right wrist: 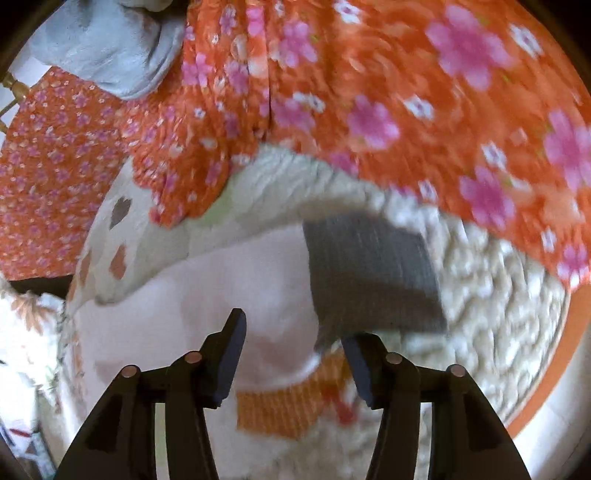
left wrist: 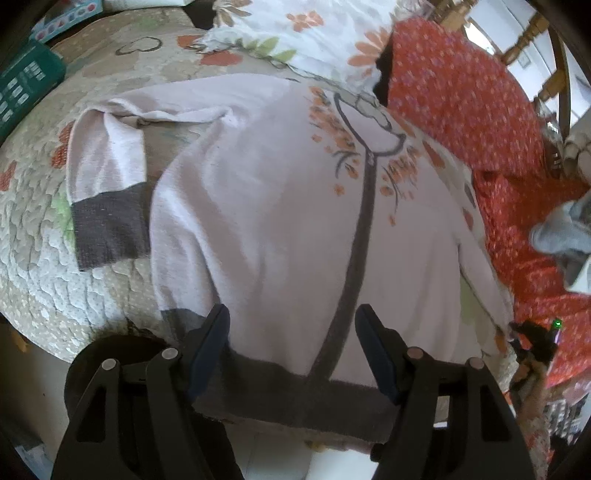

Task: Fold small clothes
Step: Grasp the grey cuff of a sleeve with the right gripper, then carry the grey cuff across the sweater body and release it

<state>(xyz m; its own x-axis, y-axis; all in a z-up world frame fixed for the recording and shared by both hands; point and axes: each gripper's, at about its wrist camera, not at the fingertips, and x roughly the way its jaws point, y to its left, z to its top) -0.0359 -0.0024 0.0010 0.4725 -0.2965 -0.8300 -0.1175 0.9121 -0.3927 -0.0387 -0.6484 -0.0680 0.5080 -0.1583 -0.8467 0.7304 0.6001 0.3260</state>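
A pale pink cardigan [left wrist: 266, 192] with grey trim and orange flower embroidery lies flat on a quilted bedspread [left wrist: 37, 240]. One sleeve is folded down at the left, ending in a grey cuff [left wrist: 107, 229]. My left gripper [left wrist: 292, 310] stands open just above the grey hem [left wrist: 280, 387], with nothing held. In the right wrist view the other pink sleeve [right wrist: 221, 295] with its grey cuff [right wrist: 369, 269] lies on the quilt [right wrist: 498, 314]. My right gripper [right wrist: 295, 326] hovers over that sleeve near the cuff, jaws apart and pads not pressing the cloth.
An orange floral garment [left wrist: 461, 92] [right wrist: 369, 92] lies heaped along the right of the cardigan, with a grey-blue garment [right wrist: 110, 48] on it. A flowered pillow [left wrist: 295, 29] sits behind, a green box [left wrist: 26, 81] at the far left. The bed's edge runs just below the hem.
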